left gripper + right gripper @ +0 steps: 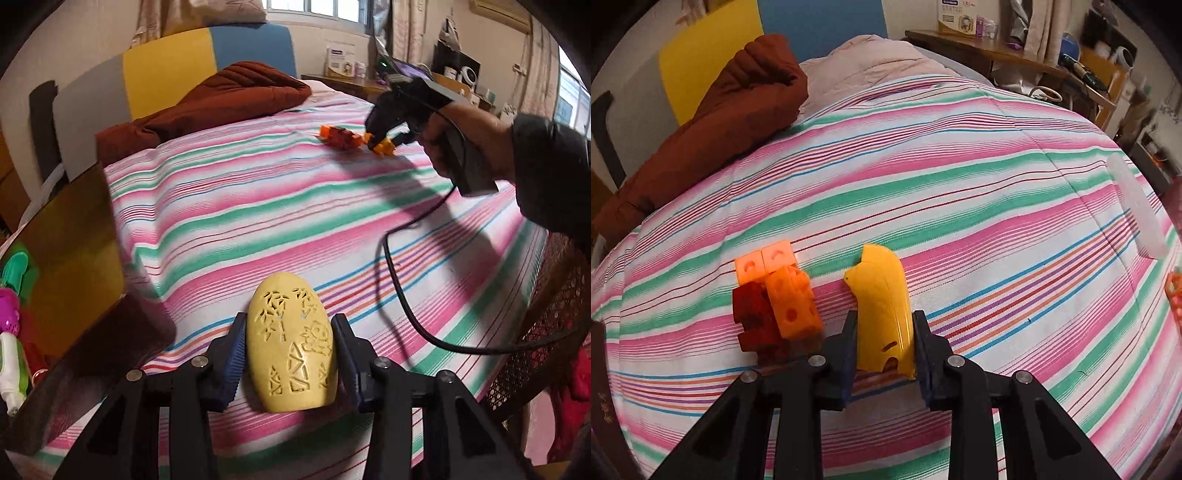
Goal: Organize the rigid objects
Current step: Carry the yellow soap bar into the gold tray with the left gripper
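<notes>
The yellow oval piece (291,347), cut with bamboo-like patterns, is sitting between the fingers of the left gripper (291,354), its long axis running along the fingers and its rounded narrow end pointing away from the camera, toward the far side of the bed. The blue pads are pressing on its two long sides, so the left gripper is partly closed and holding it just over the striped sheet (280,206). A brown box flap (70,258) is lying at the left, with toys (13,295) beside it. The right gripper (884,347) is nearly closed and clamping a curved orange-yellow shell (882,310), which is standing lengthwise along its fingers, its notched, beak-like tip pointing away and slightly left. In the left view this gripper (384,142) is tilting down to the sheet, a person's hand (469,140) gripping its handle. Orange and red blocks (775,299) are lying on the sheet just left of the shell. A brown quilt (713,122) is lying near the headboard.
</notes>
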Demonstrator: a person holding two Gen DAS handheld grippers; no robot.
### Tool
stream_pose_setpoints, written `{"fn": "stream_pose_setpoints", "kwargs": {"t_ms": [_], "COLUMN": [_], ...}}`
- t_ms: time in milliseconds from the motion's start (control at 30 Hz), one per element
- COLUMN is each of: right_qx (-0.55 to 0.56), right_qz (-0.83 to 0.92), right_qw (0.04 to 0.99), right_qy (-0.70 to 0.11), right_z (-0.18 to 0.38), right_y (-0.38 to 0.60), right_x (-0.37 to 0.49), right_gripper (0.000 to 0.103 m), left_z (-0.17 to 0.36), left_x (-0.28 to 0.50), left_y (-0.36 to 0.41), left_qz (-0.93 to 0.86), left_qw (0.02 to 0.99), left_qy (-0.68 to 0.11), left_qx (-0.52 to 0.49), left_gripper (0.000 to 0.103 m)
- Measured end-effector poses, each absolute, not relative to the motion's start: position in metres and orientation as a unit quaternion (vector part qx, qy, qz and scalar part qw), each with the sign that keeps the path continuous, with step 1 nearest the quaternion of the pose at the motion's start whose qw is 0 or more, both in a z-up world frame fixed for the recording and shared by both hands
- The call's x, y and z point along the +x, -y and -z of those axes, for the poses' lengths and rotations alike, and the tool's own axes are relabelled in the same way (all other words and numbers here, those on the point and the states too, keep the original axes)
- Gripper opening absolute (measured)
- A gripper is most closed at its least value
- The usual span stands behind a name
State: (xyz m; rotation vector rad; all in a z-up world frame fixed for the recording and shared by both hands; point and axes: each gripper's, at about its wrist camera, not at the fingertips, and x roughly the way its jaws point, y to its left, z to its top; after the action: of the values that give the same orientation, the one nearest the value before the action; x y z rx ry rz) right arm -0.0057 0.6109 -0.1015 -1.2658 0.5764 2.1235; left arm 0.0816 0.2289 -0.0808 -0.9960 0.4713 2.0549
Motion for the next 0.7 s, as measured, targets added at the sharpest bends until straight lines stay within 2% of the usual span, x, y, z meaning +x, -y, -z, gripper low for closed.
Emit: {"fn": "stream_pose_setpoints", "kwargs": {"t_ms": [467,700], "right_qx": [-0.474,-0.476], "right_qz": [-0.808,-0.808], "right_qw": [0.303,0.303], "right_qy": [-0.173,-0.169], "right_z": [0.104,0.104], "right_y": [-0.604,-0.603], "right_x": [-0.009,-0.010], "right_gripper": [0.028,0.027], "left_z": [0.016,-0.022], "left_x": [0.074,0.046], "left_y": [-0.186,-0.141], "left_qz": [-0.847,-0.882], "left_qw": [0.384,0.325], "left_qy": [-0.097,-0.044], "left_qx": [-0.356,-0.339], "left_gripper": [0.045,0.045]}}
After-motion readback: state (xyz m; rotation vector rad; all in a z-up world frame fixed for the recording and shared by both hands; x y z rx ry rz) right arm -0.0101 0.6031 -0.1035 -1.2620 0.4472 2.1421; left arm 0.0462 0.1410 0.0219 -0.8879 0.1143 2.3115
